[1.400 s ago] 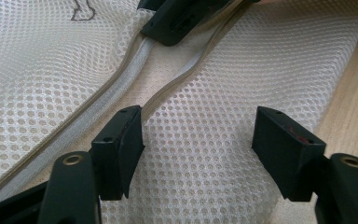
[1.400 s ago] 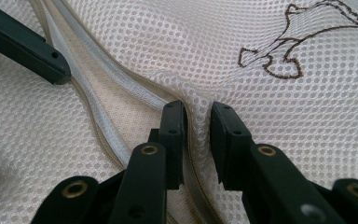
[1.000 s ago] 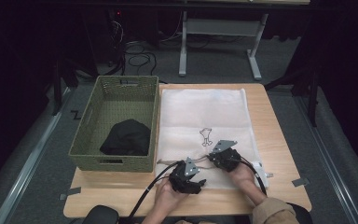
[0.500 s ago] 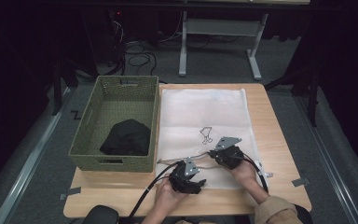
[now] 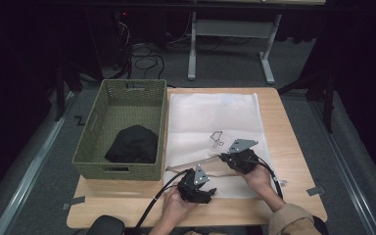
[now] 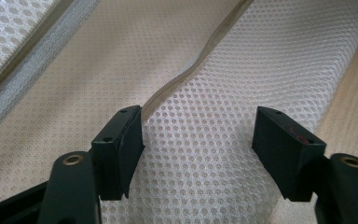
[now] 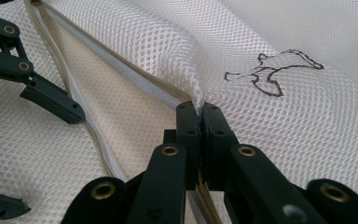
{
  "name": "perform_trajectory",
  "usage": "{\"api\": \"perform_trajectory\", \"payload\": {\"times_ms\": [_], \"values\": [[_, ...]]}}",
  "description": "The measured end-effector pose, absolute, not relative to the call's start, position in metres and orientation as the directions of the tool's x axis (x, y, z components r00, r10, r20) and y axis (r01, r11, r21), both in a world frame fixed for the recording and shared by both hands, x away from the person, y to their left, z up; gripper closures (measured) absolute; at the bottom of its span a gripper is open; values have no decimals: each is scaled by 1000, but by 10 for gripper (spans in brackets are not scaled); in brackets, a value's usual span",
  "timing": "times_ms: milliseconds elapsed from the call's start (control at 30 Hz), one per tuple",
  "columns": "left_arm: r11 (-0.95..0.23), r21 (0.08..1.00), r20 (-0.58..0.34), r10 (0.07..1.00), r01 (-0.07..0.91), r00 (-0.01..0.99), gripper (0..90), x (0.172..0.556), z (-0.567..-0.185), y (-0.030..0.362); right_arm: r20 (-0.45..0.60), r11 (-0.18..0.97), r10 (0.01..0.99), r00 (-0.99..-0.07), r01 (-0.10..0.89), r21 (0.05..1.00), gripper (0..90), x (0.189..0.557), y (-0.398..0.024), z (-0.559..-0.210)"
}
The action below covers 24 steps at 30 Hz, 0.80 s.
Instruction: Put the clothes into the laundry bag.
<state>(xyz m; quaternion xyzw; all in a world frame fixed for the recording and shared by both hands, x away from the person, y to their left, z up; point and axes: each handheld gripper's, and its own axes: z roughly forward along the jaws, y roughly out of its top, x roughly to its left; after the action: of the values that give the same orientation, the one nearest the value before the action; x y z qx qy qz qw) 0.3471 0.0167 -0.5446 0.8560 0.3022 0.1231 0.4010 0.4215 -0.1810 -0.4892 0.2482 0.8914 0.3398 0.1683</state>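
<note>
While one white mesh bag [image 5: 215, 132] lay flat on the worktop [image 5: 293, 147] beside one basket [image 5: 122, 127], your right gripper [image 7: 199, 108] pinched its upper layer and your left gripper [image 6: 198, 135] stood released; up close, its embroidered bird [image 7: 279, 70] showed.

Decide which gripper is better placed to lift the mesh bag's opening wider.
Right. The right gripper is shut on the mesh bag at its upper edge; the left gripper is open, holding nothing.

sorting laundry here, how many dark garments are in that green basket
1: a black crumpled cloth garment lies at the near end of the green woven basket, left of the white mesh laundry bag. Others may be hidden beneath it.
</note>
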Motion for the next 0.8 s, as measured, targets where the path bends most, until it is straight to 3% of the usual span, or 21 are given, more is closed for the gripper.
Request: {"api": "perform_trajectory", "payload": {"times_ms": [800], "values": [[-495, 761, -33, 617, 420, 787, 335, 347, -545, 17, -106, 618, 564, -819, 332, 713, 880, 424, -183, -471]]}}
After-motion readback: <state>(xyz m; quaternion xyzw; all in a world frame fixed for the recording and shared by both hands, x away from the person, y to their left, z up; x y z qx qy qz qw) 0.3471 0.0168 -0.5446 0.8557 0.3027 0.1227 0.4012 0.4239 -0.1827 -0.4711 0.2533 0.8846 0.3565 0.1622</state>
